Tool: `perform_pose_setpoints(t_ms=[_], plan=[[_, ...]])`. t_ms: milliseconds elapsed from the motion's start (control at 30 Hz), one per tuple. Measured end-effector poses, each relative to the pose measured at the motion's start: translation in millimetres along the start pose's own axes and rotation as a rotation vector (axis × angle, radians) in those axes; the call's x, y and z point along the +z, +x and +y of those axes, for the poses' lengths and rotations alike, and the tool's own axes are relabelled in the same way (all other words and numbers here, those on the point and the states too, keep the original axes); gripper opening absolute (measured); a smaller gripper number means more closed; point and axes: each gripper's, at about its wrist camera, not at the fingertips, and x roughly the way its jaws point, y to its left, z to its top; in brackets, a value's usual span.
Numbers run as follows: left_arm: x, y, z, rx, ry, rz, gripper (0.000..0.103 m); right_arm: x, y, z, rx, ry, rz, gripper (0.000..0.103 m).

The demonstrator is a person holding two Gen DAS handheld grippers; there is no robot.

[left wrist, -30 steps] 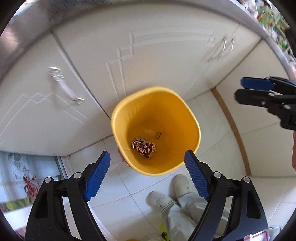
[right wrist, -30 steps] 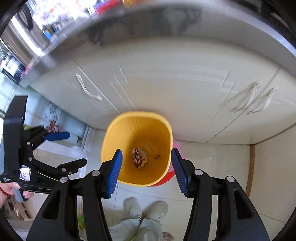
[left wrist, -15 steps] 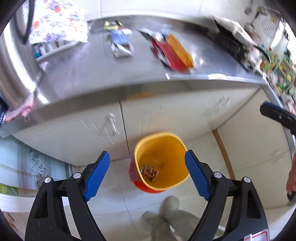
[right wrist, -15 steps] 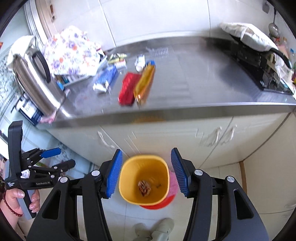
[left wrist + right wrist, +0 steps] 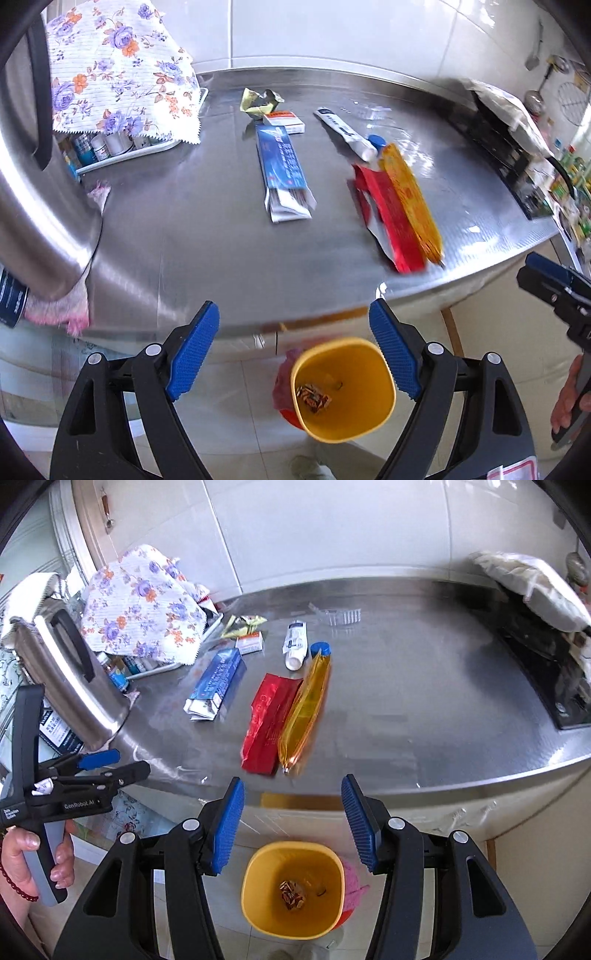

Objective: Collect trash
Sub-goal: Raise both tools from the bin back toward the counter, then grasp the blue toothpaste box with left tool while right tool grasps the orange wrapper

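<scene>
A yellow bin stands on the floor below the steel counter, with one crumpled wrapper inside. On the counter lie a red packet, an orange packet, a blue box, a white tube, a small red-and-white box and a yellow-green wrapper. My left gripper and right gripper are open and empty, above the bin near the counter's front edge.
A steel kettle stands at the counter's left. A floral cloth covers a tray of bottles. A black stove with a white cloth is at the right. A pink cloth lies beside the bin.
Both grippers have risen from low over the bin to above the counter edge. The counter and its trash have come into view. Both stay open and empty.
</scene>
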Motion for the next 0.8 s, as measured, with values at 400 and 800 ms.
perform_pose_setpoints(t_ms=[400,800], plan=[[47,40,11,0.022,-0.019,0.043,0.083,24,83,-2,0.000,-0.024,0.113,0.045],[90,80,19,-0.025,0.034,0.079,0.083,48,119,-15,-0.073,0.012,0.120,0.029]])
